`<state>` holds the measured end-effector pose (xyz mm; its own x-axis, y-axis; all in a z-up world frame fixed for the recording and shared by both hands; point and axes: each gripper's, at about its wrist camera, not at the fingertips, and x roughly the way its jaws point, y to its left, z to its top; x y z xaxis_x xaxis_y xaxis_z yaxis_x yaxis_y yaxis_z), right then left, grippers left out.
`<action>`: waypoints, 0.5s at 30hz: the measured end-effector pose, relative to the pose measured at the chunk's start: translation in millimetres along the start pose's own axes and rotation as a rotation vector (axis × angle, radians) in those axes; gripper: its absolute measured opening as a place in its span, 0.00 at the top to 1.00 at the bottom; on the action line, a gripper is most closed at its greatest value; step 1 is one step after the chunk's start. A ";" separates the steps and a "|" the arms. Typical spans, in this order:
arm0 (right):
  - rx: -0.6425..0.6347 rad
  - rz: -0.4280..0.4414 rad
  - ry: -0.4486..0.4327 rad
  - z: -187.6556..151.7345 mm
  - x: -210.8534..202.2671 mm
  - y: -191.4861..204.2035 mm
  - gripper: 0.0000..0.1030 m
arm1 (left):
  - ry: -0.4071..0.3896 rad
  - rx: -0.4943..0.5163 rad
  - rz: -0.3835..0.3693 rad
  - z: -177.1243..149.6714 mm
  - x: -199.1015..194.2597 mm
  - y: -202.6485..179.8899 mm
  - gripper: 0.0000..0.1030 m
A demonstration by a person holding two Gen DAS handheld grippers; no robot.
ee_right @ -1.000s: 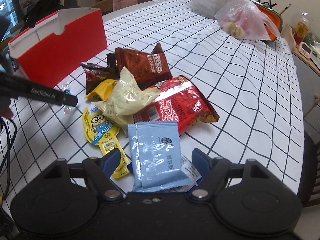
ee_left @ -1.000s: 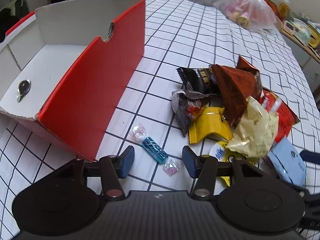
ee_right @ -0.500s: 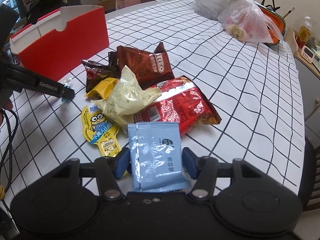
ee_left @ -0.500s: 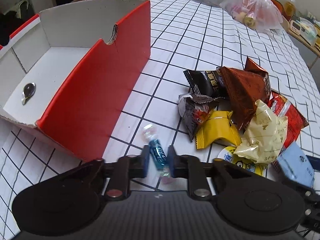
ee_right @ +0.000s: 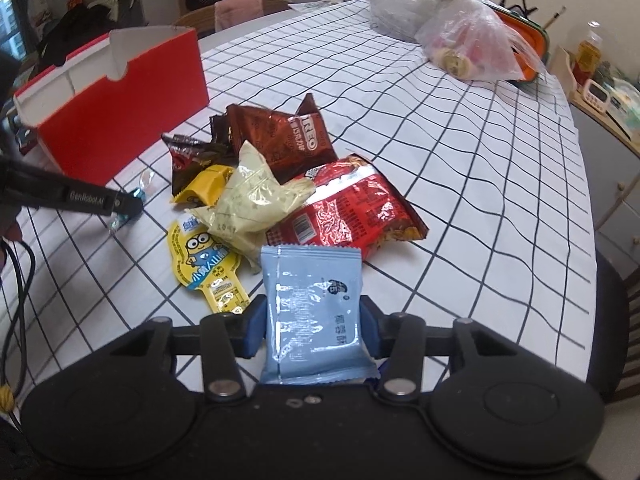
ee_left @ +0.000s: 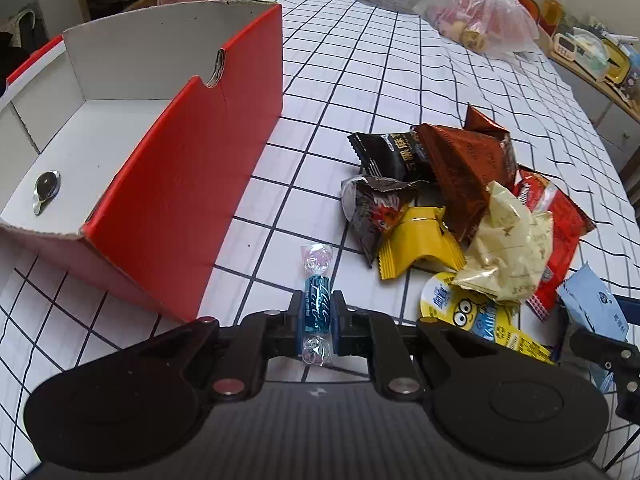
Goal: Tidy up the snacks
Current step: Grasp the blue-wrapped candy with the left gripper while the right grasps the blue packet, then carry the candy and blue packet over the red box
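My left gripper [ee_left: 317, 314] is shut on a blue twist-wrapped candy [ee_left: 317, 300], held just off the checked cloth beside the red cardboard box [ee_left: 168, 184]. The right wrist view shows the same gripper [ee_right: 134, 202] in front of the box [ee_right: 120, 120]. My right gripper [ee_right: 312, 332] has its jaws closing on a light blue packet [ee_right: 312, 300], both pads touching its sides. Ahead lies a pile: a brown Oreo bag [ee_right: 284, 136], a red packet [ee_right: 352, 208], a cream packet [ee_right: 252, 200], a yellow Minion pouch [ee_right: 204, 256] and a small yellow packet [ee_left: 416, 240].
The box is open-topped and white inside, with a small metal piece [ee_left: 46, 190] on its floor. Two clear plastic bags [ee_right: 472, 48] sit at the table's far end. The table edge runs down the right, with a dark chair [ee_right: 616, 320] beyond. A cable [ee_right: 16, 280] hangs at left.
The left jaws closed onto the blue candy and lifted it slightly, turning it upright. The right jaws narrowed from wide apart until both pads met the light blue packet.
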<state>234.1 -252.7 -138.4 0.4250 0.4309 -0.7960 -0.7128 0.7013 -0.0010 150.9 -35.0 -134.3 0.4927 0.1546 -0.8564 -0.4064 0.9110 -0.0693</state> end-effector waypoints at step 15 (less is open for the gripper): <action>0.068 -0.001 -0.045 15.8 -44.1 29.4 0.56 | -0.014 0.031 -0.131 3.3 -48.4 11.4 0.88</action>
<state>203.2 -242.2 -93.7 0.4514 0.4539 -0.7682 -0.6735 0.7381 0.0404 125.0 -30.8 -92.0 0.5506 0.0384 -0.8339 -0.3137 0.9352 -0.1641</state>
